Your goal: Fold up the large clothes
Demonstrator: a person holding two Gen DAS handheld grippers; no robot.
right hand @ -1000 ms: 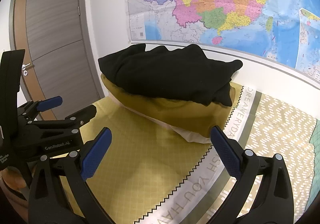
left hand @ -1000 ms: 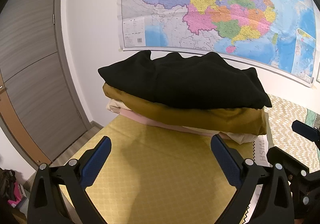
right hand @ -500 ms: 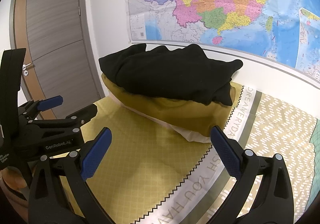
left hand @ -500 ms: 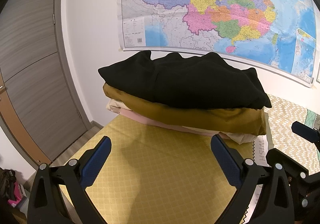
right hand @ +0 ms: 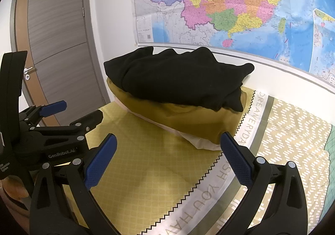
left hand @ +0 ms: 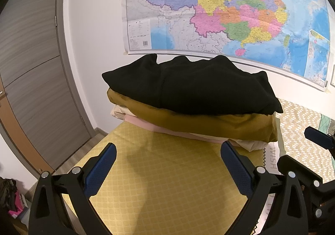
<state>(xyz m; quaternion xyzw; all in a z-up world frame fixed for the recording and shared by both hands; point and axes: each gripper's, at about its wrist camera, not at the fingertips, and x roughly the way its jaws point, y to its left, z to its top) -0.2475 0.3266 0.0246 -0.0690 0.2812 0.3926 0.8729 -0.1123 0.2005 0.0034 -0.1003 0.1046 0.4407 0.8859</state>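
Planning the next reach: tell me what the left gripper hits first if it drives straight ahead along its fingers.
Probably the stack of folded clothes: the open left gripper points toward the mustard-brown folded garment, under the black folded garment. Depth is unclear; angled lower, it would touch the yellow patterned bedspread first.

Black garment [left hand: 194, 86] matt cloth, probably knit; map [left hand: 226, 6] glossy paper.

A: From where does the left wrist camera look?

B: From low over the bed, facing the pile of folded clothes [left hand: 188, 105] near the wall map [left hand: 219, 8].

A: And the right wrist view?

B: Just beside it, to the right. Both share the pile [right hand: 173, 96], the map [right hand: 230, 4] and the door [right hand: 56, 46].
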